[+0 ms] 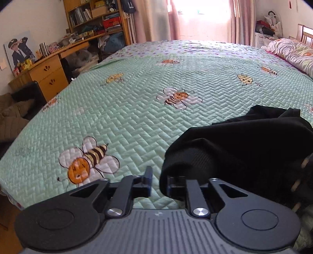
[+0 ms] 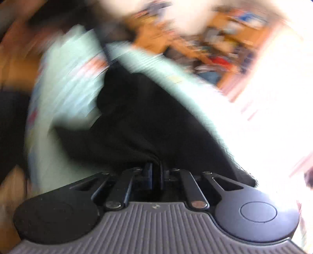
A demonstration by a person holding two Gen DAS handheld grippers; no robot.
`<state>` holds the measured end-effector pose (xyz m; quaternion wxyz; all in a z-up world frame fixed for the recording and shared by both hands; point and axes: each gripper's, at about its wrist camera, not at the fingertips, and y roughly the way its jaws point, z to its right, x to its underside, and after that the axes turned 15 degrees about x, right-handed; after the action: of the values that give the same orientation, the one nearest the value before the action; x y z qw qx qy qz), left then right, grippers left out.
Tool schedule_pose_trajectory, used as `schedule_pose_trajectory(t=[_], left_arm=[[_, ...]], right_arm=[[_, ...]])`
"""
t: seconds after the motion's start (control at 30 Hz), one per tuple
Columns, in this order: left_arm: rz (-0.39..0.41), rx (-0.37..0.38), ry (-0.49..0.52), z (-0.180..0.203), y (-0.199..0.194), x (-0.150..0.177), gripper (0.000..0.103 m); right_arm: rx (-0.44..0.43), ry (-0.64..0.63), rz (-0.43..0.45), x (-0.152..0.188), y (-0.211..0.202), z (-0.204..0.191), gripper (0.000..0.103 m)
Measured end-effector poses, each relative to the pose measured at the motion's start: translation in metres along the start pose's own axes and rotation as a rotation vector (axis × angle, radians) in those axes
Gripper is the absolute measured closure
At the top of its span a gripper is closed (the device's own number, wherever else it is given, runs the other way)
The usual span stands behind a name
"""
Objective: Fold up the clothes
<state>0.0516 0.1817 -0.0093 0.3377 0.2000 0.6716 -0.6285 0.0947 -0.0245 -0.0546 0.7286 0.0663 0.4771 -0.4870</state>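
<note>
A black garment (image 1: 244, 144) lies bunched on the near right part of the green bee-patterned bedspread (image 1: 137, 109). My left gripper (image 1: 159, 176) stands open just above the bedspread. A fold of the black cloth drapes over its right finger, and bare bedspread shows in the gap between the fingers. The right wrist view is heavily blurred. There my right gripper (image 2: 156, 171) is shut on an edge of the black garment (image 2: 140, 117), which stretches away from the pinched fingers over the bedspread (image 2: 64, 88).
A wooden desk with drawers (image 1: 49, 74) and a bookshelf (image 1: 93, 17) stand beyond the bed's left side. Pink curtains (image 1: 195, 17) hang behind the bed. A rumpled floral quilt (image 1: 289, 52) lies at the far right. Dark bedding or clothes (image 1: 11, 117) sit at the left.
</note>
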Motion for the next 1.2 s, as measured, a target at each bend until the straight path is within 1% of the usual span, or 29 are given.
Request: schedule_pose_trajectory(t=[0.03,0.07,0.13,0.17,0.2,0.27,0.3,0.33,0.37,0.43,0.5,0.57,0.63,0.73,0.83,0.93,0.97,1.03,1.07,1.13,1.17,1.2], left_arm=[[-0.001,-0.03,0.011,0.002,0.0,-0.004,0.046],[0.007,-0.056,0.027,0.005,0.0,-0.008,0.04],[0.034,-0.085,0.065,0.013,-0.003,-0.017,0.029],[0.047,-0.083,0.08,0.018,-0.004,-0.021,0.024],[0.066,-0.076,0.095,0.024,-0.007,-0.024,0.016],[0.119,-0.055,0.141,0.039,-0.015,-0.031,0.014],[0.144,-0.042,0.168,0.047,-0.019,-0.034,0.011],[0.165,-0.032,0.193,0.056,-0.022,-0.035,0.006],[0.187,-0.024,0.22,0.065,-0.024,-0.036,0.003],[0.215,0.0,0.281,0.083,-0.025,-0.034,0.001],[0.222,0.04,0.346,0.102,-0.024,-0.03,0.001],[0.211,0.082,0.424,0.121,-0.018,-0.02,0.001],[0.197,0.106,0.51,0.14,-0.009,-0.008,0.001],[0.193,0.134,0.6,0.162,0.004,-0.002,0.001],[0.23,0.176,0.631,0.174,0.013,-0.01,0.001],[0.255,0.198,0.646,0.181,0.03,-0.029,0.001],[0.243,0.209,0.634,0.181,0.039,-0.036,0.001],[0.198,0.232,0.579,0.178,0.057,-0.051,0.009],[0.184,0.262,0.544,0.175,0.063,-0.058,0.01],[0.181,0.36,0.465,0.162,0.067,-0.069,0.01],[0.184,0.413,0.426,0.156,0.067,-0.074,0.01],[0.188,0.461,0.386,0.151,0.068,-0.079,0.009]], right_arm=[[0.015,0.127,0.007,-0.004,-0.005,0.023,0.1],[0.03,0.255,0.015,-0.007,-0.01,0.046,0.1],[0.109,0.477,0.047,-0.007,-0.026,0.095,0.101],[0.151,0.567,0.058,-0.004,-0.035,0.12,0.101],[0.194,0.66,0.063,0.004,-0.045,0.148,0.101],[0.262,0.811,0.049,0.026,-0.063,0.194,0.101],[0.293,0.871,0.032,0.038,-0.07,0.211,0.101],[0.33,0.926,0.013,0.054,-0.078,0.227,0.101],[0.365,0.967,-0.007,0.068,-0.085,0.236,0.101],[0.408,1.062,-0.067,0.099,-0.094,0.246,0.101],[0.412,1.153,-0.117,0.129,-0.101,0.242,0.101],[0.416,1.175,-0.158,0.143,-0.102,0.229,0.101],[0.42,1.195,-0.199,0.158,-0.104,0.215,0.101],[0.411,1.207,-0.226,0.161,-0.101,0.197,0.101],[0.398,1.208,-0.241,0.167,-0.104,0.183,0.101],[0.39,1.208,-0.261,0.171,-0.108,0.179,0.101],[0.383,1.211,-0.262,0.172,-0.108,0.178,0.101],[0.371,1.21,-0.262,0.172,-0.109,0.175,0.101],[0.367,1.207,-0.26,0.171,-0.109,0.173,0.1],[0.341,1.187,-0.247,0.167,-0.11,0.169,0.099],[0.332,1.176,-0.239,0.164,-0.111,0.168,0.095],[0.329,1.166,-0.233,0.162,-0.112,0.167,0.095]])
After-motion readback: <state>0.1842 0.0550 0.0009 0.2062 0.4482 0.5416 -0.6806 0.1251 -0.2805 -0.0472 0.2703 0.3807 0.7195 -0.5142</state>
